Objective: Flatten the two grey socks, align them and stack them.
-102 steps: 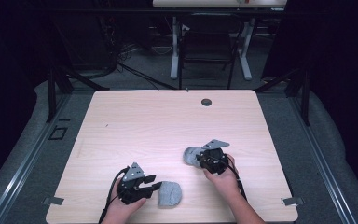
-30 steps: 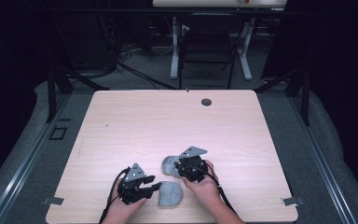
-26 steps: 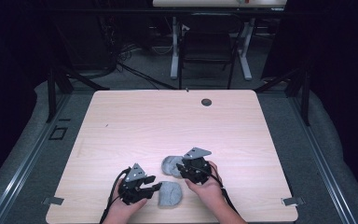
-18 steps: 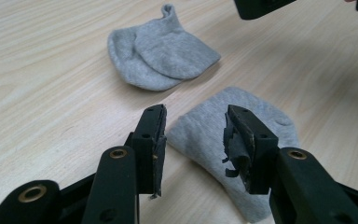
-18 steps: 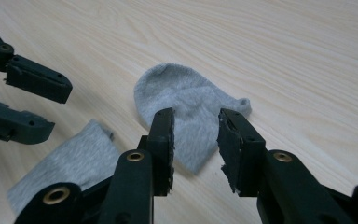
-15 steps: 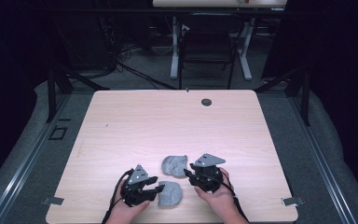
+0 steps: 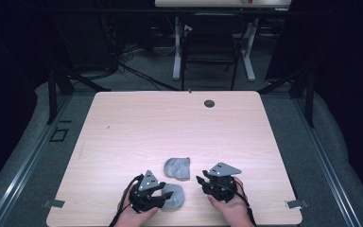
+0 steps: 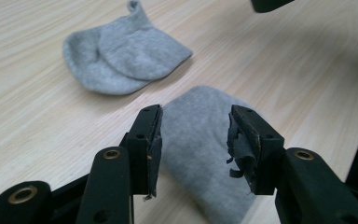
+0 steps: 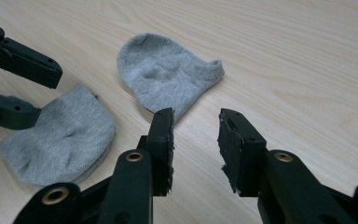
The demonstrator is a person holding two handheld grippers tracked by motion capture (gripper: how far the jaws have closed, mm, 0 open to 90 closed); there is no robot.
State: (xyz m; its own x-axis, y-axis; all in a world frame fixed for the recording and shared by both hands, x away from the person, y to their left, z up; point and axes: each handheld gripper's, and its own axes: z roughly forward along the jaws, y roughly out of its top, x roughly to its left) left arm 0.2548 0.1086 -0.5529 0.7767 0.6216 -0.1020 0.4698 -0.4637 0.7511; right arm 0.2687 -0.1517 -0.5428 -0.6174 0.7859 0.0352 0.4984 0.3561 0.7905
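**Both grippers released, two grey socks on the table's near edge**

Left gripper (image 7: 163,195): jaws apart and have just been opening. Near sock (image 7: 173,198) lies flat on the table (image 7: 170,123) right at its tips. In the left gripper view that near sock (image 8: 205,149) runs under the gap between the two jaws; the worn pads (image 8: 240,144) stand clear of the fabric on both sides, no pinch. Sock looks folded over, rounded end pointing away from the jaws.

Right gripper (image 7: 202,180): jaws apart, also just opened, though most of that came early in the last second. Nothing between them. In the right gripper view the gap (image 9: 196,140) frames bare wood, with the far sock (image 9: 168,74) just beyond the left jaw's tip, not touching it that I can confirm.

Far sock (image 7: 177,168): lies flat, between the two grippers and a little further up the table than both. Sits just beside the near sock; the high view has them nearly touching, the left gripper view shows a thin strip of wood between the far sock (image 8: 121,58) and the near one. Cuff corner sticks up slightly at one end.

Right gripper view also catches the left gripper's jaws (image 9: 23,88) straddling the near sock (image 9: 63,135) at its left edge.

Hands (image 7: 227,205) come in from the table's near edge. Small dark round grommet (image 7: 209,103) near the far edge, well apart from everything.
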